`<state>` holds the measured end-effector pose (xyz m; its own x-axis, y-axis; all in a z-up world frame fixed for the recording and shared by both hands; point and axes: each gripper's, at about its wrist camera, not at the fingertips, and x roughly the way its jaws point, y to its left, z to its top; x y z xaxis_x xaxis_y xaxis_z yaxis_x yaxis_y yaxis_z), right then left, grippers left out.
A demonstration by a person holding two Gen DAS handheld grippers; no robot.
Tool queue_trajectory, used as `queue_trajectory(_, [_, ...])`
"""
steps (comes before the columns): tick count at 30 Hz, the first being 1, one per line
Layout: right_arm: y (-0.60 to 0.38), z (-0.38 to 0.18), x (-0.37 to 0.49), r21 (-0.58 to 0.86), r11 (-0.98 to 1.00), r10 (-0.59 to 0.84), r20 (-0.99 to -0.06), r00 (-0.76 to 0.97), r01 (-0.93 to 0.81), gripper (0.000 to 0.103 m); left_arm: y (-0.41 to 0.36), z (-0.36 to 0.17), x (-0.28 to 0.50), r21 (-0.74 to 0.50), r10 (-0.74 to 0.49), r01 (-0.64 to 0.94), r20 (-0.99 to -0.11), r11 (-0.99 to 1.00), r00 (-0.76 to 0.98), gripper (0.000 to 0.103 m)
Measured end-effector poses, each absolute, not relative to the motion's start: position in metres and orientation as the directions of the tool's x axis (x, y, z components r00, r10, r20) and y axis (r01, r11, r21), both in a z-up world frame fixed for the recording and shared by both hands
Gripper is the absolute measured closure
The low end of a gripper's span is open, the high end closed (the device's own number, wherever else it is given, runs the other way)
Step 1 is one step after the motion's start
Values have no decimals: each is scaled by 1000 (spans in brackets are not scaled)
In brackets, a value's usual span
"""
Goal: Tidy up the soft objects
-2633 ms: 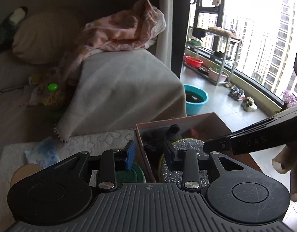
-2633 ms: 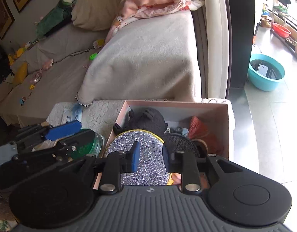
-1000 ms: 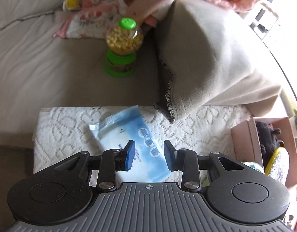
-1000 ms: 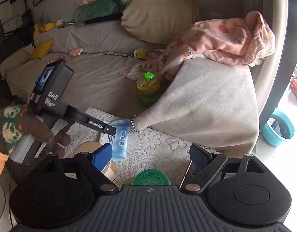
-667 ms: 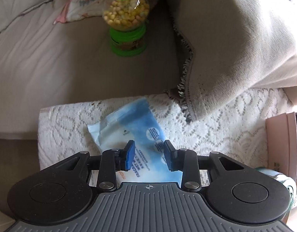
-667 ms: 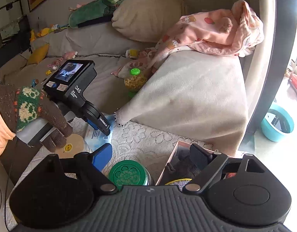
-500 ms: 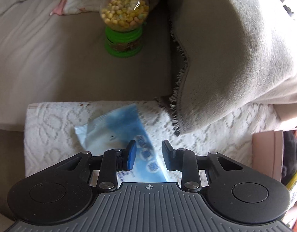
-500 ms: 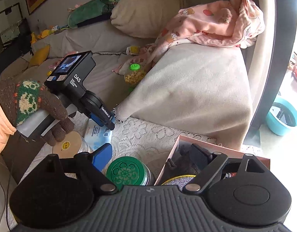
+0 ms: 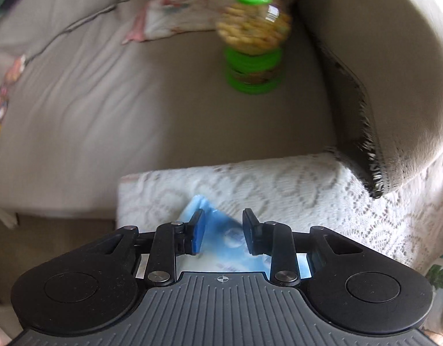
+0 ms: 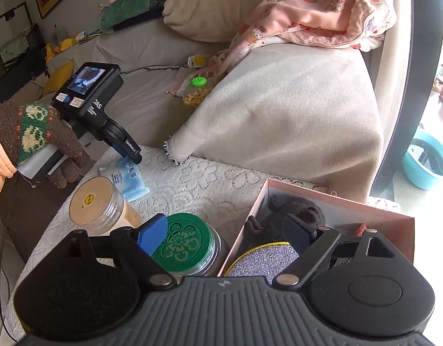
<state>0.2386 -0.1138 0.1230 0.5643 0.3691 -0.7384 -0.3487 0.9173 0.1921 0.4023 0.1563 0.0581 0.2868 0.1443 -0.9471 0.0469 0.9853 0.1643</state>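
Observation:
A soft blue wipes pack [image 9: 221, 236] lies on the white lace-covered table [image 9: 293, 184] near its left edge. My left gripper [image 9: 222, 232] is open, low over the pack, one finger on each side of it. In the right wrist view the pack [image 10: 127, 176] shows under the left gripper's tip [image 10: 132, 151]. My right gripper [image 10: 224, 235] is wide open and empty. It hovers above a green-lidded jar [image 10: 182, 242] and the pink box [image 10: 351, 201], which holds a dark plush toy [image 10: 296, 210] and a glittery round pad [image 10: 264, 262].
A tan-lidded jar [image 10: 94, 201] stands by the pack. A green-capped candy jar [image 9: 251, 37] sits on the sofa behind the table. A fringed grey blanket [image 10: 284, 109] overhangs the table's far edge. A pink blanket [image 10: 319, 14] and a pillow [image 10: 218, 3] lie further back.
My left gripper swung from the box to the wipes pack and came down over it, fingers astride. My right gripper opened wide and drew back above the jar and box.

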Motion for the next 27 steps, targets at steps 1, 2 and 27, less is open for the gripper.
queue_trajectory(1, [-113,122,237,189,917,369,-738,564,-352,15,165,65,395,140,130,14,-945,990,302,70])
queue_trajectory(2, [-113,122,236,187,916,370,-738,565,-355,15,172,72,388,110,108,-11,-945,994,307,70])
queue_trajectory(27, [-119,120,222,173,925,346,-750,563,-338,15,177,64,382,-136,-125,-1,-912,991,391,53])
